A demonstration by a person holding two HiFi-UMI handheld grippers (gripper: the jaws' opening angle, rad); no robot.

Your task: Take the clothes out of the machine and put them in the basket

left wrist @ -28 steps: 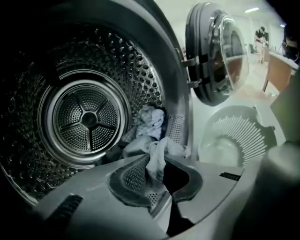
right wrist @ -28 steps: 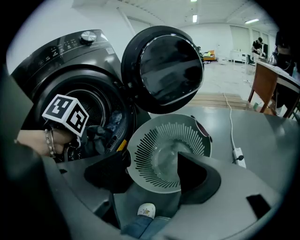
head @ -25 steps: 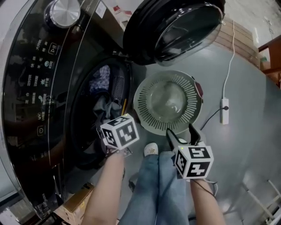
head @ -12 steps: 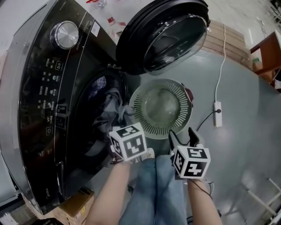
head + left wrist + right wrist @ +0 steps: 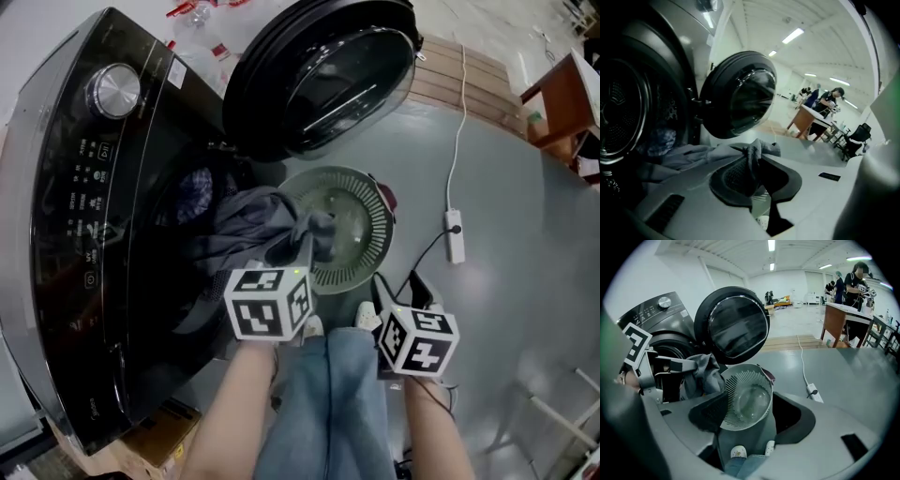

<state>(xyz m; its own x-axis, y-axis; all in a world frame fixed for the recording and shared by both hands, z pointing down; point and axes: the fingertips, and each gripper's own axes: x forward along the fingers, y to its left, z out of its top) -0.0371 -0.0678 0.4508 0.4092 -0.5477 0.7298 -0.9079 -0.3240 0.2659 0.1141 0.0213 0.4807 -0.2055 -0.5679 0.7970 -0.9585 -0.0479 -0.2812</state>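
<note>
Item 1, grey garment (image 5: 258, 225): a soft, limp cloth, stretched from the open mouth of the washing machine (image 5: 75, 197) across to the near left rim of the basket (image 5: 377, 230). Its leading end hangs above the basket while its tail lies at the drum opening. It is judged light and floppy, with no stiffness to guide it, so it is likely to drag and may catch at the drum lip. Whether it is damp cannot be told. Best hold: a bunched fold rather than a thin edge. Item 2, left gripper (image 5: 754, 164): jaws nearly together, pinching a gathered fold of the grey garment between the pads. Item 3, right gripper (image 5: 399, 289): jaws about half apart and just now closing, with nothing between them. It hangs near the basket's near side and points down at it. Item 4, basket: round with slatted walls, standing on the floor just in front of the machine under its raised door (image 5: 319, 75). It appears empty except for the cloth at its rim. Item 5, blue patterned cloth (image 5: 192, 187): inside the drum, not yet taken out. Item 6, power strip (image 5: 454, 234): on the floor, well clear of the basket.
</note>
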